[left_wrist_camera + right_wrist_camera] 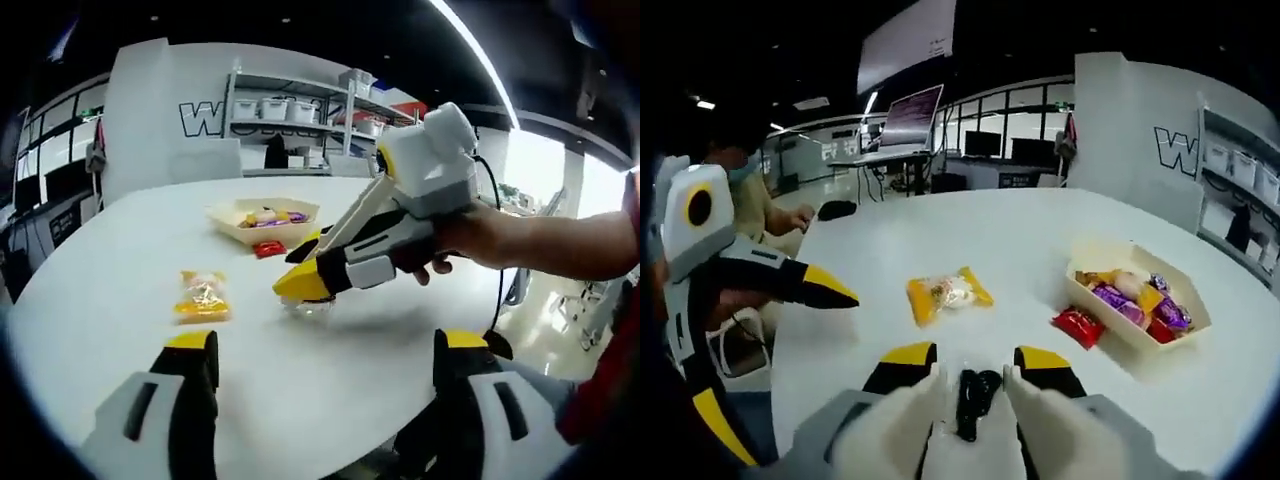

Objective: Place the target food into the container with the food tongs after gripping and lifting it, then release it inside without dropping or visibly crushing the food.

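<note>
Two tools work over a round white tabletop (940, 240). In the right gripper view, the right tool (970, 372) has its yellow-tipped jaws drawn close around a pair of clear plastic food tongs (972, 400), whose long axis runs straight ahead between the jaws. The left gripper view shows that same right tool (305, 285) tipped down, nose just above the tabletop, held by a person's hand (470, 240).

The left tool (325, 350) has its jaws spread wide with nothing between them; in the right gripper view its tip (825, 288) points toward a yellow-ended snack packet (948, 293). That packet lies flat ahead of the tongs, long axis crosswise. A red wrapped sweet (1078, 326) lies touching or just beside a cream paper tray (1185, 330) holding mixed wrapped sweets.

On the white wall (1120, 130) a large outlined "W" begins a word otherwise unreadable.
</note>
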Demonstrator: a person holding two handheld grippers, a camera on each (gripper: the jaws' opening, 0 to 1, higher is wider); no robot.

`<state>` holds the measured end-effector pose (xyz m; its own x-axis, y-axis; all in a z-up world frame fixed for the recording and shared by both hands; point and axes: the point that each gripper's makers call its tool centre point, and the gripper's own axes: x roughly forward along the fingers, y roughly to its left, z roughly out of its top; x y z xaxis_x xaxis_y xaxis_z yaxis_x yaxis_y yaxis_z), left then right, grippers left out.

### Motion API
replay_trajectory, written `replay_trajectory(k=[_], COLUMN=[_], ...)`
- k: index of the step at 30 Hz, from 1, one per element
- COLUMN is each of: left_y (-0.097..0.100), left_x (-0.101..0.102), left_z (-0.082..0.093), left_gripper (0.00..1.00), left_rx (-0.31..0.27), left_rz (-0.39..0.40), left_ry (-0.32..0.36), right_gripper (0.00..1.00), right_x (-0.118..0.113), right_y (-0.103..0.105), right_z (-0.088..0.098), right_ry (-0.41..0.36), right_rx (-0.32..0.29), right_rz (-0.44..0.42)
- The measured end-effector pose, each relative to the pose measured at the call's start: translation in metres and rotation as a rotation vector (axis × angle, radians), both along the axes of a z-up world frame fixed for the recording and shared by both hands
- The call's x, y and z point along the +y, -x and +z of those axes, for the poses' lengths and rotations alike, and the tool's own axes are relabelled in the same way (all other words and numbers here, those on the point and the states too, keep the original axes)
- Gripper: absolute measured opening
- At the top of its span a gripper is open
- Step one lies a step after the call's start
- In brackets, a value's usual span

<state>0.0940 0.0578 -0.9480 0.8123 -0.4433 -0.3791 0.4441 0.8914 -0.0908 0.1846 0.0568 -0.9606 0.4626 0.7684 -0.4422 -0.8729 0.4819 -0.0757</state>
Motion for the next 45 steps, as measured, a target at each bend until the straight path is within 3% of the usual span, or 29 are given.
replay_trajectory(k=[8, 11, 12, 15, 19, 30, 33, 36, 38, 40, 45], left_y=[0.001, 0.002, 0.002, 0.003, 0.005, 0.009, 0.008, 0.004, 0.003, 0.003, 0.005], left_x=[-0.005, -0.011, -0.013, -0.018, -0.019, -0.004, -0.001, 0.0, -0.001, -0.004, -0.015], left_z=[0.001, 0.005, 0.006, 0.006, 0.012, 0.026, 0.027, 0.025, 0.025, 0.024, 0.017], left_gripper=[0.86, 0.86, 0.86, 0.86, 0.86, 0.86, 0.86, 0.86, 0.86, 0.86, 0.86], left_rx=[0.007, 0.003, 0.002, 0.008, 0.005, -0.022, -0.025, -0.027, -0.028, -0.029, -0.02], left_rz=[0.011, 0.011, 0.009, 0.01, 0.022, 0.021, 0.015, 0.015, 0.012, 0.008, -0.017], left_ry=[-0.022, -0.019, -0.014, -0.01, -0.015, -0.027, -0.023, -0.018, -0.002, 0.008, 0.013], right_gripper=[0.25, 0.24, 0.23, 0.21, 0.19, 0.25, 0.25, 0.25, 0.26, 0.26, 0.19], right_x=[-0.017, -0.026, -0.029, -0.04, -0.053, -0.048, -0.043, -0.044, -0.047, -0.053, -0.056], right_y=[0.002, 0.005, 0.008, 0.009, 0.014, 0.013, 0.014, 0.011, 0.008, 0.006, 0.008], right_z=[-0.006, -0.01, -0.01, -0.009, -0.008, -0.006, -0.004, 0.005, 0.011, 0.013, 0.005], right_ry=[0.058, 0.059, 0.034, 0.045, -0.014, -0.042, -0.095, -0.196, -0.228, -0.211, -0.183], right_rx=[-0.082, -0.074, -0.032, -0.035, 0.044, 0.041, 0.107, 0.163, 0.146, 0.119, 0.13], right_rz=[-0.001, -0.009, -0.024, -0.031, -0.074, -0.089, -0.109, -0.153, -0.155, -0.158, -0.148])
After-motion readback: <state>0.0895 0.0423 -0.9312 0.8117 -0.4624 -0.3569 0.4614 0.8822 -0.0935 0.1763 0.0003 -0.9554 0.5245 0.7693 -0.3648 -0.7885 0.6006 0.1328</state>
